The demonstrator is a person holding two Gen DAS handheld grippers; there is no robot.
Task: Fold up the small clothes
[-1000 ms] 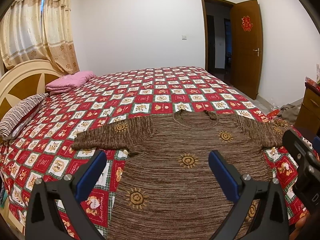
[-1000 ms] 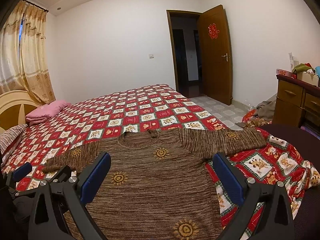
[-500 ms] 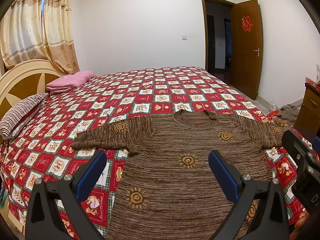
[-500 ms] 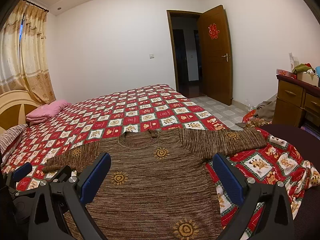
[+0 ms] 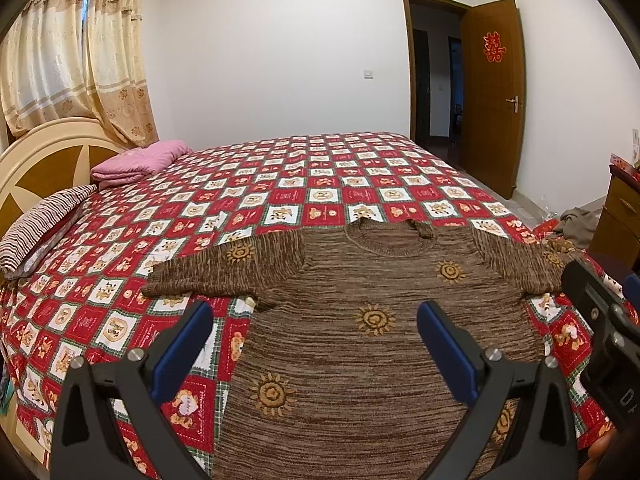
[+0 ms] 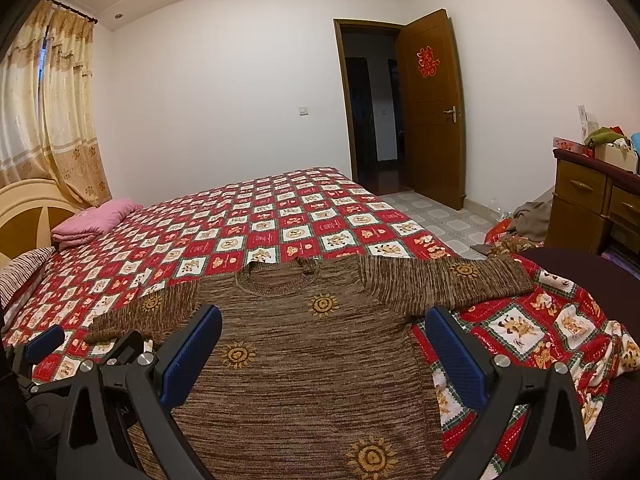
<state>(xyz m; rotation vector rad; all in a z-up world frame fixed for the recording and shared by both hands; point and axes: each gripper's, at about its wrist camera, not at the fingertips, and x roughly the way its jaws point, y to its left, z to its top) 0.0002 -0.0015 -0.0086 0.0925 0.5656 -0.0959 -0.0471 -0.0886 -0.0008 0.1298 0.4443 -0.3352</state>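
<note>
Brown knitted sweater (image 5: 360, 320) spread flat, front up, on the near part of the bed (image 5: 280, 184), neck opening toward the far side, both sleeves stretched out sideways. Scattered yellow sun motifs across the chest and sleeves. Left sleeve (image 5: 224, 268) lying across the red-and-white checkered bedspread (image 6: 304, 216); right sleeve (image 6: 452, 284) reaching toward the bed's edge, where the bedspread hung down in folds.

Left gripper (image 5: 312, 344) held above the sweater's lower half, blue-padded fingers (image 5: 184, 348) spread wide apart, nothing between them, no contact with the knit visible. Right gripper (image 6: 324, 356) likewise poised over the sweater, fingers (image 6: 456, 356) wide apart and empty. Seen from the right wrist view, left gripper just beside it at the lower left edge; seen from the left wrist view, part of the right gripper's black body at the right edge.

Folded pink blanket (image 5: 140, 162) and striped pillow (image 5: 44, 216) near the cream headboard (image 5: 44, 160), well apart from the sweater. Patterned curtain (image 5: 80, 60) behind. Wooden door (image 6: 432, 112) standing open, red paper decoration on it. Wooden dresser (image 6: 588, 204) at the right, a heap of cloth (image 6: 528, 220) on the floor beside it.
</note>
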